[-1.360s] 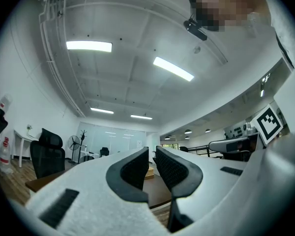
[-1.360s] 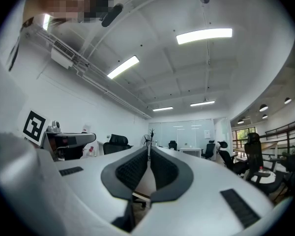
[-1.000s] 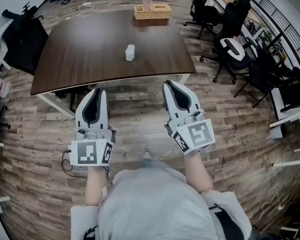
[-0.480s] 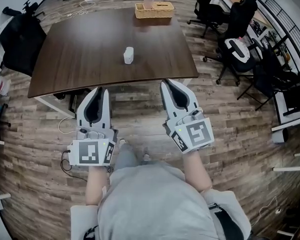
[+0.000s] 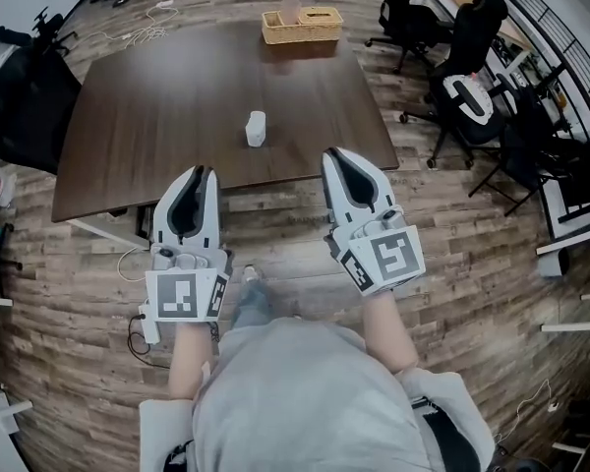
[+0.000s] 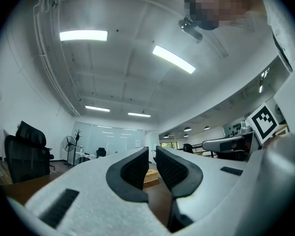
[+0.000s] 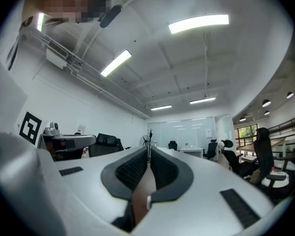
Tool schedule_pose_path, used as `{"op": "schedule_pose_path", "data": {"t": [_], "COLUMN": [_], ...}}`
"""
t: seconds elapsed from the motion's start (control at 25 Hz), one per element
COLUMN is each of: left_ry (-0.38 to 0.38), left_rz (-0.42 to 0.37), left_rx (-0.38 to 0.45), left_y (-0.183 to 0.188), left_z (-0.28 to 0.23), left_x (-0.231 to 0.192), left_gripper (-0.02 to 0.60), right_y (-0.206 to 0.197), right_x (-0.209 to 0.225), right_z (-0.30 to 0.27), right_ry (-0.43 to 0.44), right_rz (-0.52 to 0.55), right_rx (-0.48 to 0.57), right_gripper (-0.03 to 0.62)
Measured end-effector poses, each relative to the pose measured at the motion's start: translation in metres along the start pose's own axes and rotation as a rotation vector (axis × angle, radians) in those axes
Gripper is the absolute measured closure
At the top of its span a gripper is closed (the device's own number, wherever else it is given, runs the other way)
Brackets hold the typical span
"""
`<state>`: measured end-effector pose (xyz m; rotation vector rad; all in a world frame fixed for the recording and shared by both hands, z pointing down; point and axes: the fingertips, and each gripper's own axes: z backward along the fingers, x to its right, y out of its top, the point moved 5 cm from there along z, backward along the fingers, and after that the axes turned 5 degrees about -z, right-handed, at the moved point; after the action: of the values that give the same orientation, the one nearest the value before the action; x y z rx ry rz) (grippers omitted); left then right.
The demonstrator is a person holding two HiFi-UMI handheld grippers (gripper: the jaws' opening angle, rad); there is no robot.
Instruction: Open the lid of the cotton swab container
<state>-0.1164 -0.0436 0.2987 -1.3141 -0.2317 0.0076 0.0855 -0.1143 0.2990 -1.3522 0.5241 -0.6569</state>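
Note:
The cotton swab container [image 5: 257, 128], small, white and with its lid on, stands upright near the middle of the dark wooden table [image 5: 157, 116]. Both grippers hover side by side over the floor at the table's near edge, well short of the container. My left gripper [image 5: 205, 172] points at the table, its jaws together with nothing between them [image 6: 152, 152]. My right gripper [image 5: 335, 154] is shut and empty too [image 7: 148, 149]. Both gripper views look up at the ceiling and across the room.
A wicker basket [image 5: 302, 25] sits at the table's far edge. Black office chairs [image 5: 464, 91] crowd the right side. A black chair [image 5: 20, 96] stands by the table's left end. A cable and power strip [image 5: 143, 318] lie on the wood floor by my left arm.
The person has stepped toward the table, so the container sits lower in the head view. Both gripper tips now reach the table's near edge. The jaws have stayed shut.

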Motion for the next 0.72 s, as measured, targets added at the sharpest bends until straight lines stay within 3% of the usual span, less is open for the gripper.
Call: {"op": "schedule_pose_path", "data": {"t": [0.36, 0.72], "left_ry": [-0.058, -0.126], "left_rz": [-0.013, -0.001], "left_rx": [0.01, -0.07], "left_y": [-0.022, -0.073], "left_z": [-0.069, -0.123], "left_x": [-0.053, -0.082], "left_gripper": [0.531, 0.531], "right_y": [-0.006, -0.028], "right_x": [0.016, 0.031], "right_z": [-0.082, -0.134], "right_ry": [-0.038, -0.095], "right_rz": [0.017, -0.004], "right_rx": [0.004, -0.038], "right_gripper": [0.571, 0.571]}}
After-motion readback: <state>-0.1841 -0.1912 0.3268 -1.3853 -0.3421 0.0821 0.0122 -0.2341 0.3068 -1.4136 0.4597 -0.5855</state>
